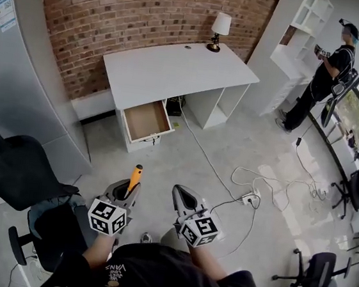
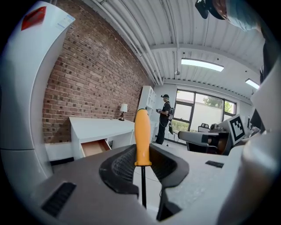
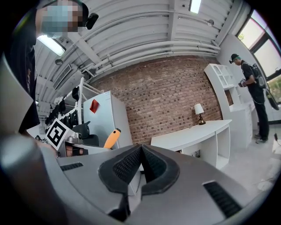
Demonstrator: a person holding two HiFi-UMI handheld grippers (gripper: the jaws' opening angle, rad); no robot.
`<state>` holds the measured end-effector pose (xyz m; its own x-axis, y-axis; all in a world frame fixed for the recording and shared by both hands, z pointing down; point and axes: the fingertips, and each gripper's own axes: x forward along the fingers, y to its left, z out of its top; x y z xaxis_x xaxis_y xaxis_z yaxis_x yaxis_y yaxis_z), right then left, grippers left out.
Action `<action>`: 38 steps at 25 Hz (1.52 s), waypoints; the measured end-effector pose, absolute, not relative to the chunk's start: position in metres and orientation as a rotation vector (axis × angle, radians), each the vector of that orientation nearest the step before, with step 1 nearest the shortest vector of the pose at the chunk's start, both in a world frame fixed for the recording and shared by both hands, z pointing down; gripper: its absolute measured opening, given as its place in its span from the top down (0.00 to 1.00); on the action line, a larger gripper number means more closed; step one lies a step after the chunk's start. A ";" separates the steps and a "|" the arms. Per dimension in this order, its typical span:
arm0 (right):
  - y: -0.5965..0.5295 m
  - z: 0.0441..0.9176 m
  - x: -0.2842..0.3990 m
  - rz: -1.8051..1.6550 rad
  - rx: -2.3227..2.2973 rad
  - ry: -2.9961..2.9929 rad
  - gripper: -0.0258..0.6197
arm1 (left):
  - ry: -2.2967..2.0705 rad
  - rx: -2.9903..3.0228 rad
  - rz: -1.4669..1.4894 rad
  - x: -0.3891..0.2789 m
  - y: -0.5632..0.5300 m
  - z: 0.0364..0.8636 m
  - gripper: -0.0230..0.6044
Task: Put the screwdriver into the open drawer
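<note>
1. While we stand well apart from the white desk (image 1: 175, 68), our left gripper (image 1: 126, 195) is clamped on the screwdriver (image 1: 135, 177) low down, with the orange handle jutting forward, so it rides securely.
2. Our right gripper (image 1: 183, 202) is pinched closed on nothing and idles beside the left.
3. We judge the whole carry is ahead: the open drawer (image 1: 146, 122) waits under the desk.

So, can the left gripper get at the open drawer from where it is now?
Probably not yet. The left gripper, shut on the screwdriver, is well short of the open drawer, with floor between them. Nothing seems to block the way; stepping closer should do it.
</note>
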<state>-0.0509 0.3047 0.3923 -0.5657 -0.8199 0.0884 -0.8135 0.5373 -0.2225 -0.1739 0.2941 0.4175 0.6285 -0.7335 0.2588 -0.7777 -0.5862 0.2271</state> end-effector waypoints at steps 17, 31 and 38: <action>0.166 0.398 -0.004 -0.400 -1.309 2.804 0.97 | -1.352 2.452 0.197 -0.131 0.176 0.419 0.83; 0.083 0.413 0.021 -0.454 -1.163 2.887 0.97 | -1.469 2.347 0.198 -0.105 0.104 0.430 0.83; 0.039 0.422 0.001 -0.468 -1.268 2.858 0.97 | -1.364 2.389 0.217 -0.121 0.050 0.440 0.83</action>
<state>0.0005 0.0393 0.4218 -0.6780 -0.7222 0.1371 -0.7281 0.6344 -0.2596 -0.1211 0.0498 0.4404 0.5168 -0.7959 0.3152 -0.8544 -0.4567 0.2477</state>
